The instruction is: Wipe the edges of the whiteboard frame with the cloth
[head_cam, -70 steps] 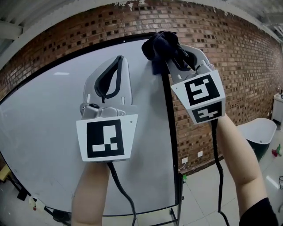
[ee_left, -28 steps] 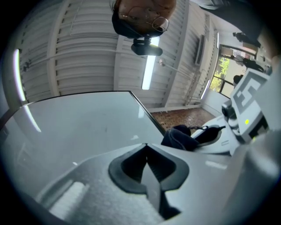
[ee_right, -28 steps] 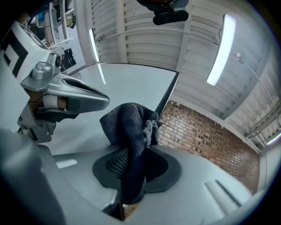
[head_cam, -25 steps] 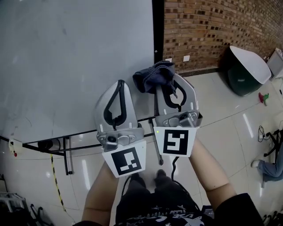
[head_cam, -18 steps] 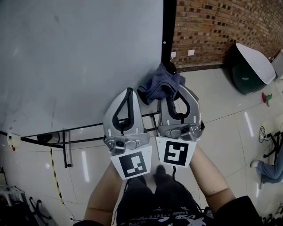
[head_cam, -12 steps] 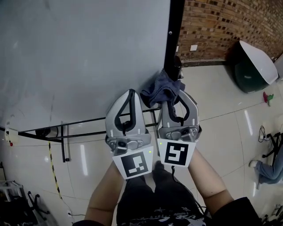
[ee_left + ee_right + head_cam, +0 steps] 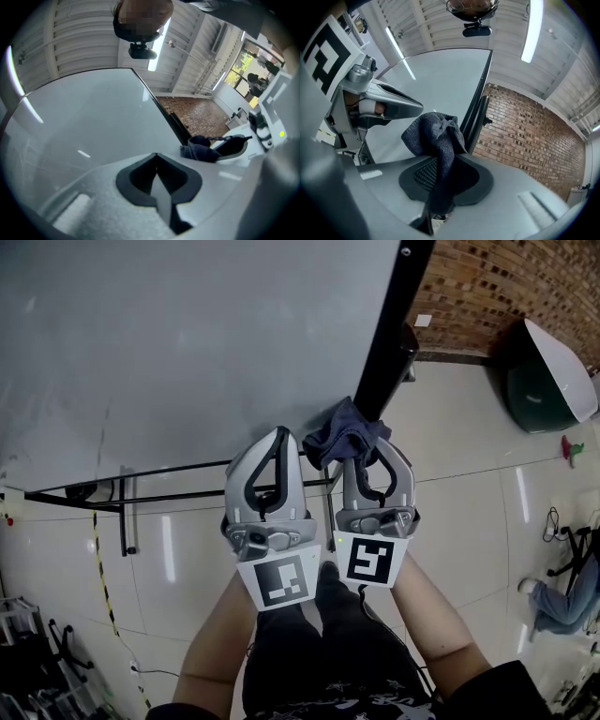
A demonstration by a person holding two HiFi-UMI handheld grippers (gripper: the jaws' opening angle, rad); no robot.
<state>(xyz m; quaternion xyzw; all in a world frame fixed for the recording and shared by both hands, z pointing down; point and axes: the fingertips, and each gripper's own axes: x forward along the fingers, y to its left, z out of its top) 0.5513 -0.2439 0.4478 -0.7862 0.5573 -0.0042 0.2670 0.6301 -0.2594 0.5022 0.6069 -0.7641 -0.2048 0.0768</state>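
Observation:
The whiteboard [image 7: 187, 343] fills the upper left of the head view, and its black frame edge [image 7: 389, 334] runs down the right side. A dark blue cloth [image 7: 345, 435] is bunched against the lower end of that edge. My right gripper [image 7: 368, 448] is shut on the cloth [image 7: 436, 136], which hangs out of the jaws of the right gripper [image 7: 440, 176] beside the black frame [image 7: 476, 112]. My left gripper [image 7: 274, 437] is alongside, just left of the cloth, shut with nothing in it. In the left gripper view the left gripper [image 7: 156, 157] faces the board [image 7: 93, 122], with the cloth [image 7: 201, 147] to its right.
A brick wall [image 7: 506, 277] stands right of the board, with a white and dark green tub [image 7: 553, 371] on the glossy tiled floor. The board's black stand bars [image 7: 122, 493] cross below it. A striped cable [image 7: 112, 615] runs at the left. Another person's legs [image 7: 553, 606] are at the far right.
Both grippers have come down from the board's top right corner along the right frame edge to its lower end. The cloth has stayed in the right gripper and the left stayed shut.

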